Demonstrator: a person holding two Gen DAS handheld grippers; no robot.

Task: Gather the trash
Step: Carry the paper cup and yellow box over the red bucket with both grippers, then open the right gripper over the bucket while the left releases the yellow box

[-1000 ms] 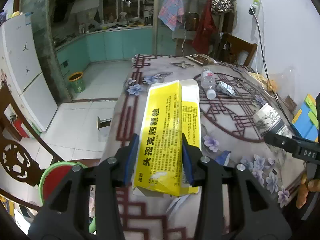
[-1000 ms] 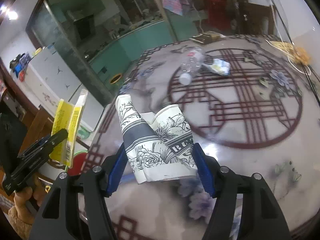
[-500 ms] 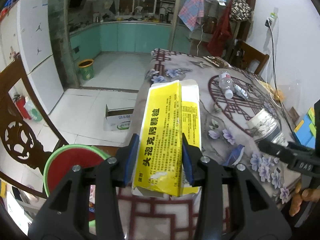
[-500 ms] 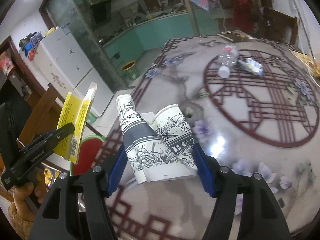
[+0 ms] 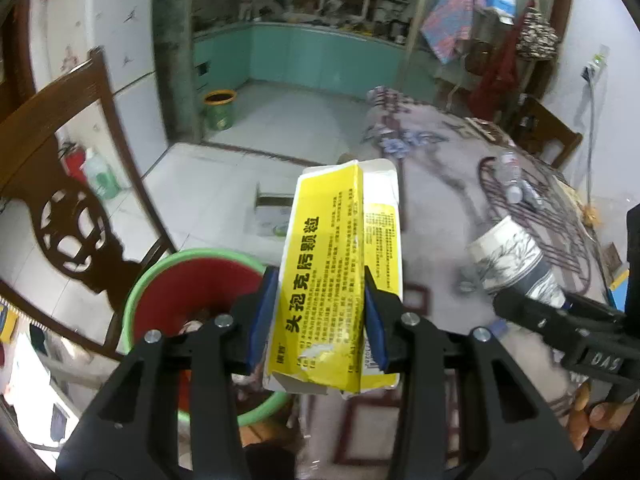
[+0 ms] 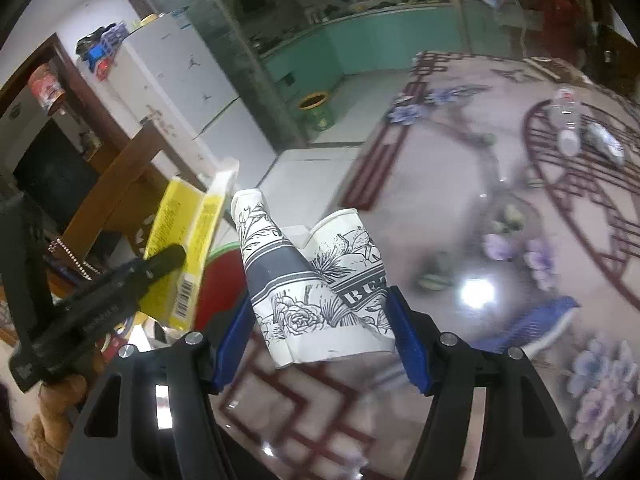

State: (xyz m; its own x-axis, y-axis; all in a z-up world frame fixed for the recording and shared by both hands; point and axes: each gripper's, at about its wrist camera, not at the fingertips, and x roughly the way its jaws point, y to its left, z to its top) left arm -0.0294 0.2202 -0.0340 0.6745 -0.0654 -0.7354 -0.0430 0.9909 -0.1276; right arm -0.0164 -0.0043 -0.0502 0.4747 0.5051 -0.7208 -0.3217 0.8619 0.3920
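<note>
Black grippers [image 5: 316, 320], blue-padded jaws, silver screws.

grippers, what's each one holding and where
Left gripper: yellow box, pinched across its lower half. Right gripper: crushed paper cup, by its lower sides.

surface: table [image 6: 460, 360] under a glossy flowered cloth with dark red lattice and ring pattern | on table: clear plastic bottle [image 6: 566, 126] lying on its side, far part; crumpled silver wrapper [image 6: 606, 142] just beside it | floor [image 5: 288, 132]: pale tiles | on floor: green bucket [image 5: 218, 110]; open cardboard box [image 5: 272, 216]; red bin with green rim [image 5: 180, 300] at table edge
</note>
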